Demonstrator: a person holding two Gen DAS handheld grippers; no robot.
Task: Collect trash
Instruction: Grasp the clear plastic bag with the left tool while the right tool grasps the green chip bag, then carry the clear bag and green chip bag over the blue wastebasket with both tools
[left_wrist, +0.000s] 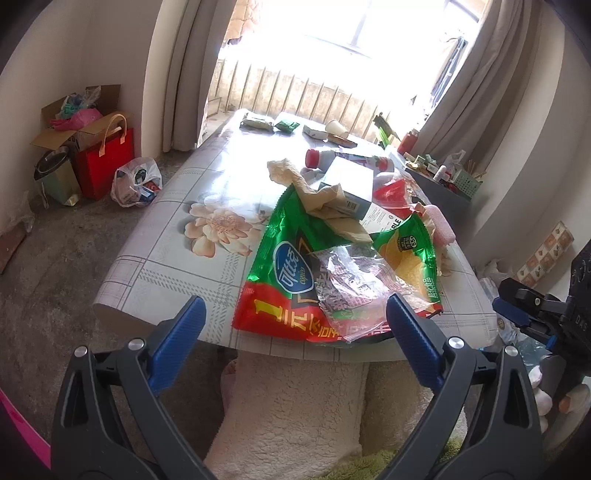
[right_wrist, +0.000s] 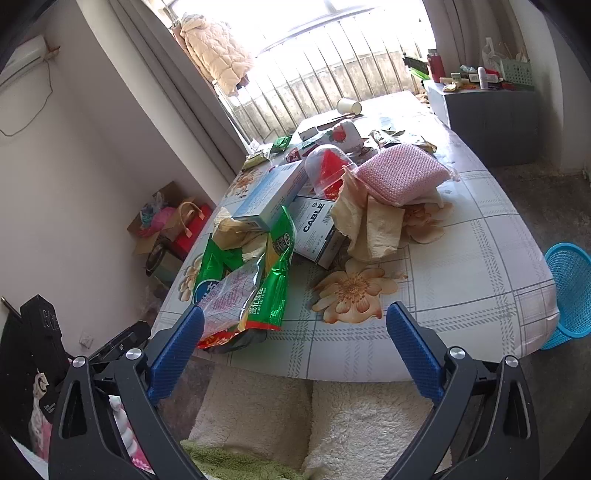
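Both tongs, left tongs (left_wrist: 293, 325) and right tongs (right_wrist: 295, 332), are hanging spread and empty at the near table (right_wrist: 461, 266) edge. Nearest trash: crinkly green foil chip bag (left_wrist: 280, 236), glossy and slippery; pinching a flat edge looks best. Beyond, cardboard cable box (right_wrist: 317, 225) and blue mesh bin (right_wrist: 570, 288) are waiting.

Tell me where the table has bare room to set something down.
The near right part of the table is bare, from the printed flower to the edge by the blue basket. The left side beside the green chip bag is free too. The middle is crowded: boxes, crumpled paper, a pink sponge.
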